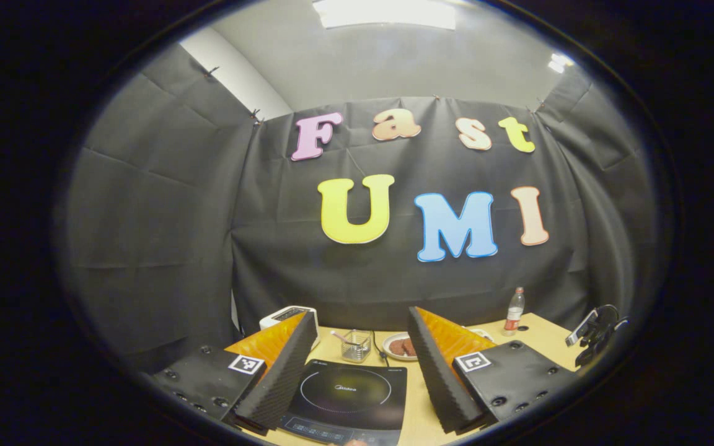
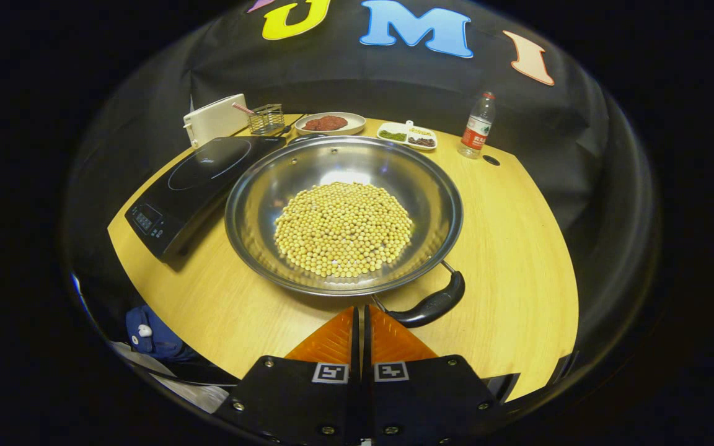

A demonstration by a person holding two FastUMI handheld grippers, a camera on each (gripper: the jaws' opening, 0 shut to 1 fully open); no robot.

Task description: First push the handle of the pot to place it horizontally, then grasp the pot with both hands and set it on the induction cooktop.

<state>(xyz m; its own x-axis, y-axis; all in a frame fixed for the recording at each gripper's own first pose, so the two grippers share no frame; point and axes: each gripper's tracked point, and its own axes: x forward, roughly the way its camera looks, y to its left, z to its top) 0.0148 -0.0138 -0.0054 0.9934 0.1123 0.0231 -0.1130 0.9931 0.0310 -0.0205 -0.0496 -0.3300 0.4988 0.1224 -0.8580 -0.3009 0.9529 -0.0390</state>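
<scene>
Wooden table (image 2: 518, 248) holds pot (image 2: 344, 214) beside cooktop (image 2: 199, 176); left claw (image 1: 362, 334) apart, right claw (image 2: 362, 316) together.

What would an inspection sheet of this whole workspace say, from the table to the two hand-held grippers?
Surface: wooden table, round-edged.
Job's things: pot of yellow beans on the table beside the induction cooktop, not yet on it; pot handle at its near rim.
Clutter: white appliance, wire basket, plate, divided dish, bottle.
Grippers: left gripper open above the cooktop; right gripper shut, empty, just short of the pot.
Cables: one thin cord behind the cooktop.
Surroundings: black cloth wall.
</scene>
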